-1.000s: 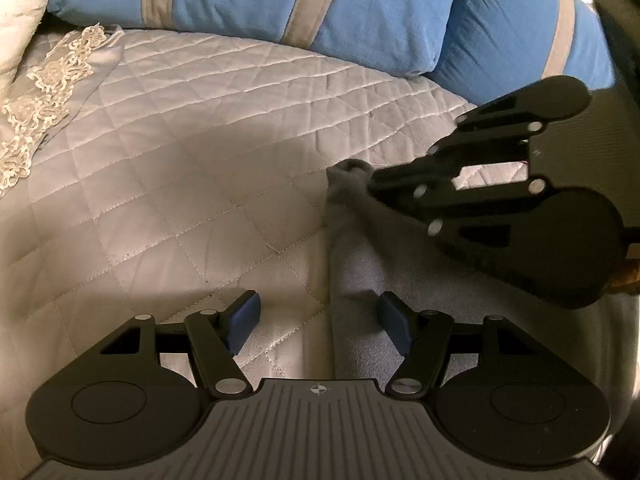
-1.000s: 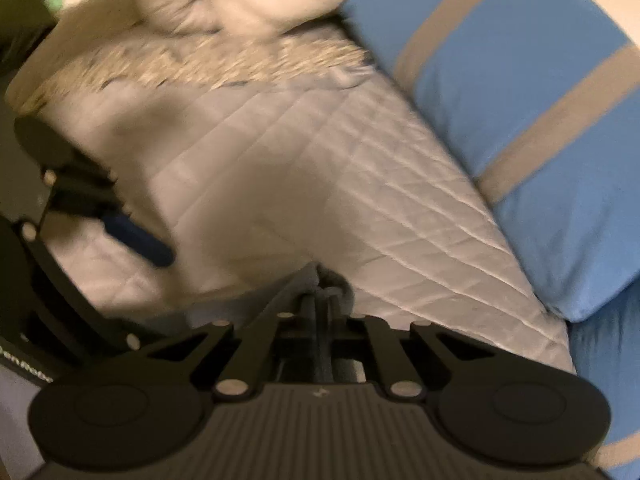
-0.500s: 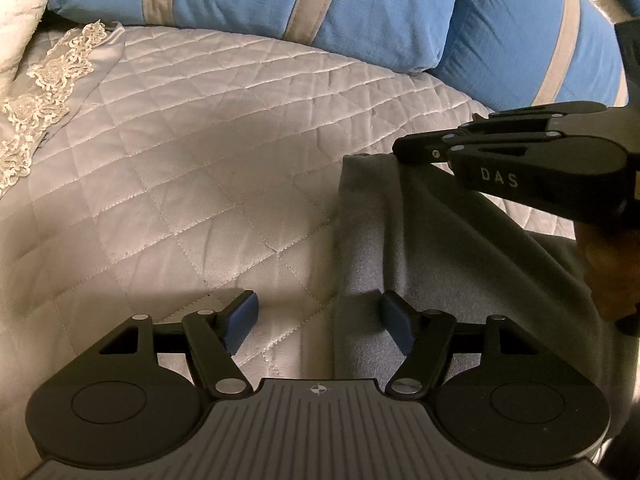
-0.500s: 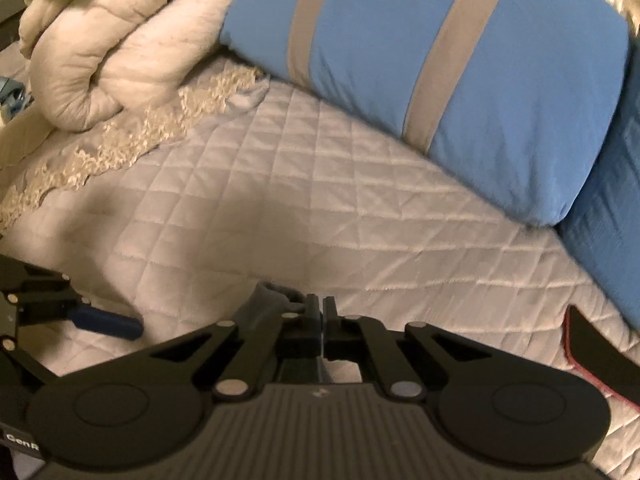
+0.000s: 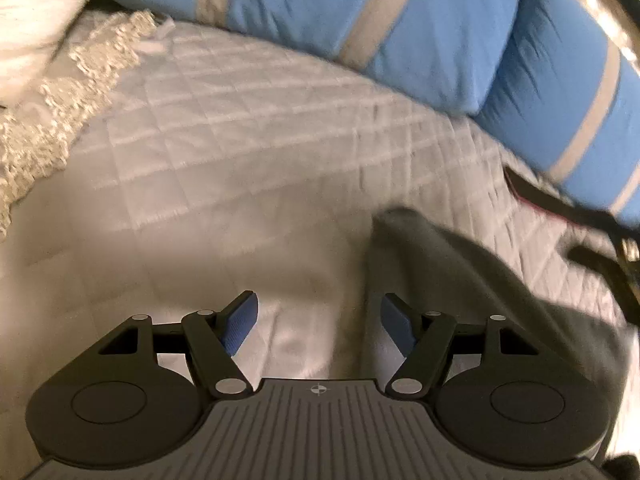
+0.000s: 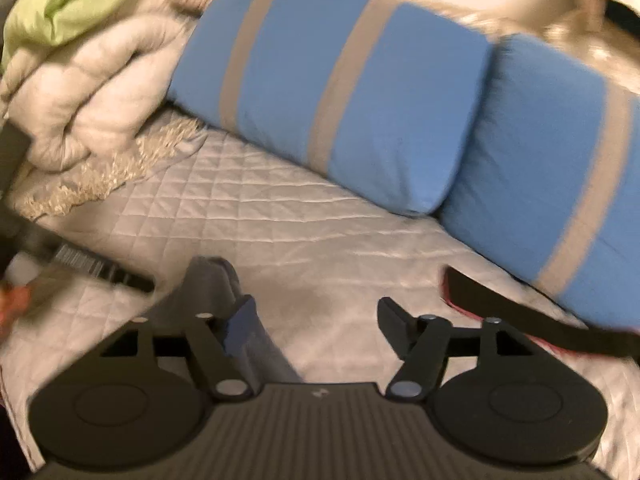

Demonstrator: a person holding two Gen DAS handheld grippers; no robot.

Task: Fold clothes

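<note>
- Now the right tool (image 6: pixel 316 320) stands spread with nothing pinched: its jaws have just been opening, and the grey garment (image 6: pixel 224 300) lies by its left finger rather than between the pads. A corner dropped from above the quilted bedspread (image 6: pixel 320 216) may land skewed, so the fold could come out crooked.
- The left tool (image 5: pixel 316 322) is also spread and holds nothing; the grey garment (image 5: pixel 460 280) lies on the bedspread (image 5: pixel 240 160) under its right finger and runs off to the right. With neither tool pinning the cloth, the soft fleece-like fabric (it looks springy) may creep open again.
- Both views are smeared by motion, so I cannot tell whether the edges line up; closing on a guessed spot could catch one layer only, or pinch the quilt along with it.
- A dark strap (image 6: pixel 520 320) lies on the bed to the right, near the blue striped pillows (image 6: pixel 360 100). A wide sweep of the right tool could snag it and drag it into the garment.
</note>
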